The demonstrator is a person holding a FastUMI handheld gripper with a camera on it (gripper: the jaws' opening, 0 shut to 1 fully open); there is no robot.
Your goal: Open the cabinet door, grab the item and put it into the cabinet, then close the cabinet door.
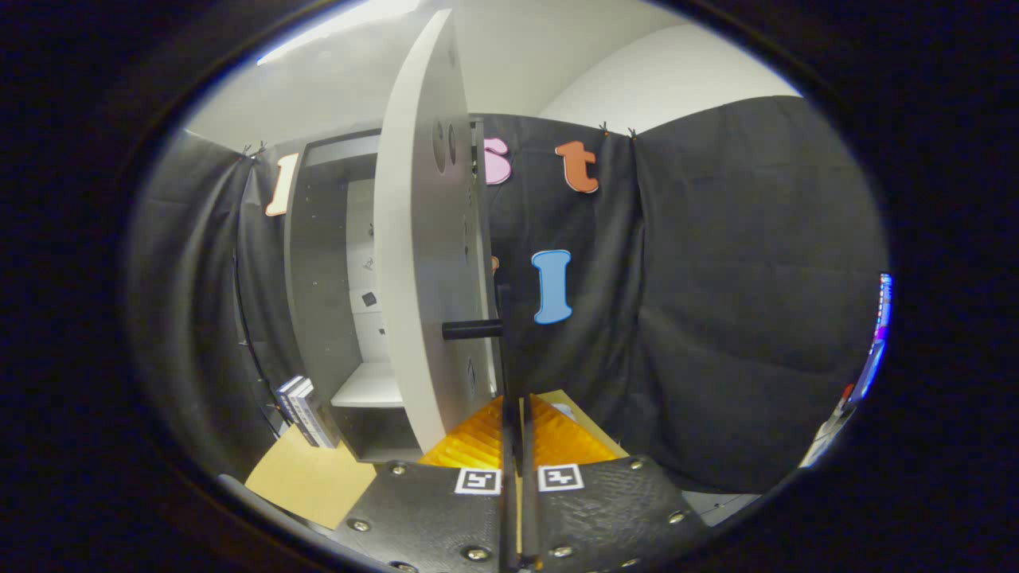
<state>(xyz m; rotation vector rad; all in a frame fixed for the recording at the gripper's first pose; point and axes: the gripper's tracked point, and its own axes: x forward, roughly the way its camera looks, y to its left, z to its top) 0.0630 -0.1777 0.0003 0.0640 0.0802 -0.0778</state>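
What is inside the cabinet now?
Inside the cabinet a white shelf and the pale back wall with small dark marks are visible; no item on the shelf. The open door covers the right part. The gripper is shut.

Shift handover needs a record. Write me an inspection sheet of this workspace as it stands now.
Surface: light wooden tabletop, partly bare to the left of the fingers.
Job's things: grey cabinet with its door swung open, edge toward the camera; a white shelf shows inside. The door's dark handle has a thin vertical bar running down between the fingers.
Clutter: small boxes standing beside the cabinet's left foot.
Gripper: gripper fingers drawn close together around the handle bar; whether both press on it cannot be told.
Cables: nothing seen.
Surroundings: black cloth wall behind and to the side; white ceiling above.
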